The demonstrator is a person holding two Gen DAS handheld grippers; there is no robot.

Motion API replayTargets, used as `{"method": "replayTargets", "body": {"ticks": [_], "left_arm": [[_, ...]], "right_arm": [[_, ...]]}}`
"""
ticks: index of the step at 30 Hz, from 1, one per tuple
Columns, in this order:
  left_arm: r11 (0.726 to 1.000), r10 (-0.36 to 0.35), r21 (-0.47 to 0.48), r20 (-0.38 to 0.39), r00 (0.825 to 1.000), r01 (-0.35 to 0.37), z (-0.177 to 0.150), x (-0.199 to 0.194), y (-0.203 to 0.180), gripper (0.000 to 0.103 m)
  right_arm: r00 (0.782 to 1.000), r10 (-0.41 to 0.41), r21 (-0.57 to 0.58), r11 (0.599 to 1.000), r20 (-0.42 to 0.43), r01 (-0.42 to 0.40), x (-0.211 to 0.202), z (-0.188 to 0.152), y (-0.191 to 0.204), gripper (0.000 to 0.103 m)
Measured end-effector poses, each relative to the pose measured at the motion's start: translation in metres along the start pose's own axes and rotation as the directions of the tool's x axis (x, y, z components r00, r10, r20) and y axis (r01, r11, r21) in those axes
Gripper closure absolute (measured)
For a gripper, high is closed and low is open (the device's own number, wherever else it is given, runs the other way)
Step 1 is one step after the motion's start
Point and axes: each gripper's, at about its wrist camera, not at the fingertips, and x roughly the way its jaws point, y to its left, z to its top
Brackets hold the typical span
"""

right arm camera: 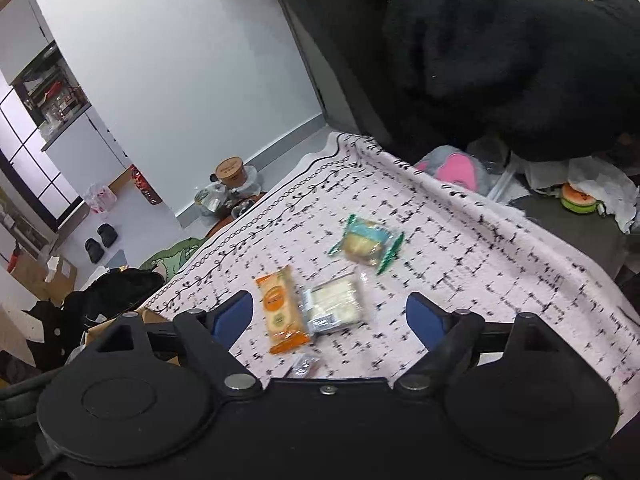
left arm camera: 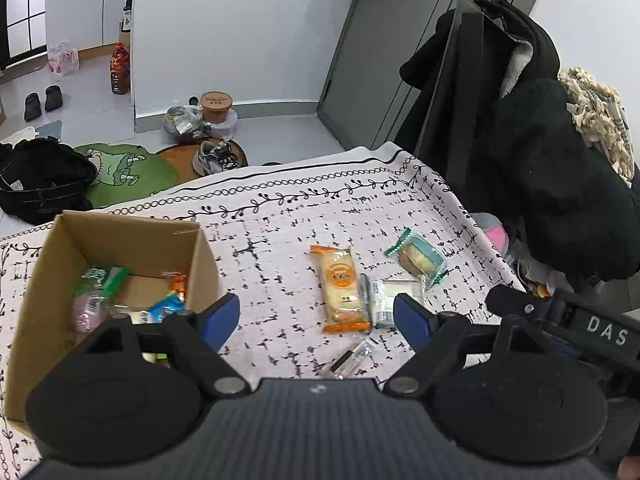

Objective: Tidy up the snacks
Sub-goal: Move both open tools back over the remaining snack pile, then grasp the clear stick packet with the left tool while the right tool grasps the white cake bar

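A cardboard box [left arm camera: 52, 280] stands at the table's left and holds several wrapped snacks [left arm camera: 100, 296]. On the cloth lie an orange-wrapped snack [left arm camera: 342, 290] [right arm camera: 282, 312], a clear white packet [left arm camera: 394, 300] [right arm camera: 336, 304], a green-edged cake packet [left arm camera: 418, 258] [right arm camera: 366, 244] and a small clear stick packet [left arm camera: 352, 356] [right arm camera: 304, 364]. My left gripper [left arm camera: 316, 318] is open and empty above the cloth, between the box and the orange snack. My right gripper [right arm camera: 330, 318] is open and empty, hovering over the orange snack and white packet. Part of it shows at the right of the left wrist view [left arm camera: 568, 316].
The table [left arm camera: 280, 216] has a pink patterned cloth. Black coats [left arm camera: 540, 160] hang on a rack at the right, close to the table edge. Bags, shoes and bottles lie on the floor beyond the far edge. A pink plush [right arm camera: 456, 170] sits beyond the right edge.
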Motion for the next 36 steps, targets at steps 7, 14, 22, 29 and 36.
{"method": "replayTargets", "body": {"ticks": [7,14,22,29,36], "left_arm": [[1.0,0.026,0.002,-0.013,1.0,-0.026,0.002,0.015,-0.013,0.02],[0.999,0.039,-0.022,-0.035,0.999,-0.039,-0.002,0.032,-0.018,0.02],[0.999,0.036,-0.009,-0.073,0.997,-0.037,-0.018,0.058,-0.026,0.02],[0.999,0.038,0.011,-0.111,0.993,-0.037,-0.038,0.084,-0.032,0.026],[0.999,0.046,0.0,-0.152,0.987,-0.046,-0.05,0.106,-0.034,0.046]], "right_arm": [[1.0,0.008,0.009,1.0,-0.016,-0.008,0.007,0.011,-0.018,0.02],[0.999,0.008,0.011,1.0,-0.039,-0.007,0.02,0.018,-0.025,0.02],[0.996,0.033,0.044,0.999,-0.078,-0.03,0.04,0.007,-0.037,0.02],[0.992,0.046,0.05,0.998,-0.116,-0.041,0.057,-0.002,-0.041,0.02],[0.985,0.044,0.043,0.998,-0.168,-0.037,0.074,-0.009,-0.047,0.022]]}}
